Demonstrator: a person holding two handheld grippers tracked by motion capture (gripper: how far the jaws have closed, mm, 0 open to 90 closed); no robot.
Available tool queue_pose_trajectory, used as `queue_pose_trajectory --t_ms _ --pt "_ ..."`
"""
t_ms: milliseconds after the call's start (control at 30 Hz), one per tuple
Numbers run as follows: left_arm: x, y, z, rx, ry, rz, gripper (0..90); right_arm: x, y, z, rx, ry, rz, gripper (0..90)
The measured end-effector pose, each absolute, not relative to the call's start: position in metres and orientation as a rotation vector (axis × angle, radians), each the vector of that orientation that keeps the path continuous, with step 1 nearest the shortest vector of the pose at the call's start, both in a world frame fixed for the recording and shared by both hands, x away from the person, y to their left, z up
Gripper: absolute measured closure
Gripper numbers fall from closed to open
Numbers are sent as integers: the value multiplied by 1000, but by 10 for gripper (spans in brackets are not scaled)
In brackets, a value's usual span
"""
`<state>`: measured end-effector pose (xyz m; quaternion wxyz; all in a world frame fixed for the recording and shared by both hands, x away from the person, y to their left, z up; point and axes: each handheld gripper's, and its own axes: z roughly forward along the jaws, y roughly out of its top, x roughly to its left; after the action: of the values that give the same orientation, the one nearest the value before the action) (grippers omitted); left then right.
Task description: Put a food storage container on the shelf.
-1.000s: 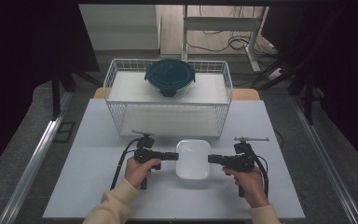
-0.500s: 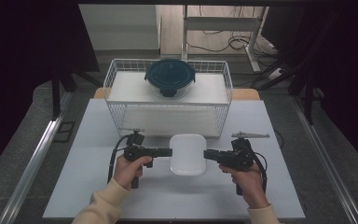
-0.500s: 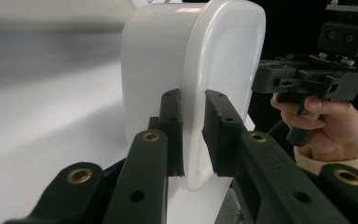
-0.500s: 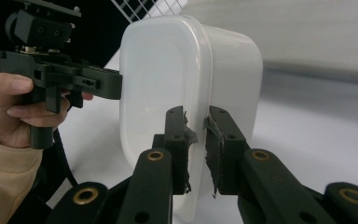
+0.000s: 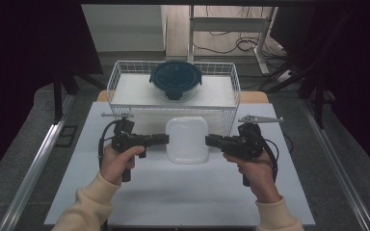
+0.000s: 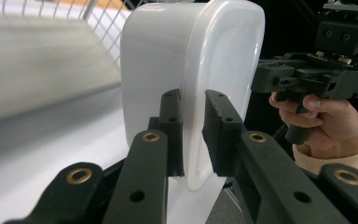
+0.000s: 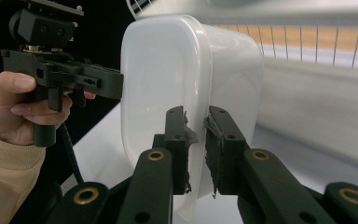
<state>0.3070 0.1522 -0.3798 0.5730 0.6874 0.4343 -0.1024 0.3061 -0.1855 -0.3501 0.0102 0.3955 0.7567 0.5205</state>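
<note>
Here, a white container (image 5: 187,139) is gripped from both sides above the middle of the tabletop (image 5: 139,192), just in front of the wire basket (image 5: 231,94) that stands along the far edge. In the high view, the left tongs (image 5: 165,139) are seen at the container's left rim and the right tongs (image 5: 208,140) at its right rim, each held by a hand in a cream sleeve; whether the container rests on the tabletop or is lifted off it cannot be told from there. The grip itself is made plain by the gripper views. In the left gripper view, the rim of the container (image 6: 193,88) is pinched between the two black jaws of the left tongs (image 6: 193,135), and the right hand (image 6: 326,121) with its own tool is shown beyond. In the right gripper view, the opposite rim of the container (image 7: 191,84) is clamped by the right tongs (image 7: 196,149), whose pads look frayed, and the left hand (image 7: 18,112) is shown farther off. A dark blue round lidded container (image 5: 175,79) is seen in the basket in the high view, well apart from the white container.
</note>
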Motion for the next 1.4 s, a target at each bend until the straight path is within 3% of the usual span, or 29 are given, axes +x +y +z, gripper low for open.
queue_pose_trajectory --t_ms 867,1400 --pt "337 180 -263 1610 962 -104 781 340 -158 -239 1063 2311 1702 786" --pt "376 193 -225 1621 1003 -96 780 384 -145 -210 1077 2314 1751 787"
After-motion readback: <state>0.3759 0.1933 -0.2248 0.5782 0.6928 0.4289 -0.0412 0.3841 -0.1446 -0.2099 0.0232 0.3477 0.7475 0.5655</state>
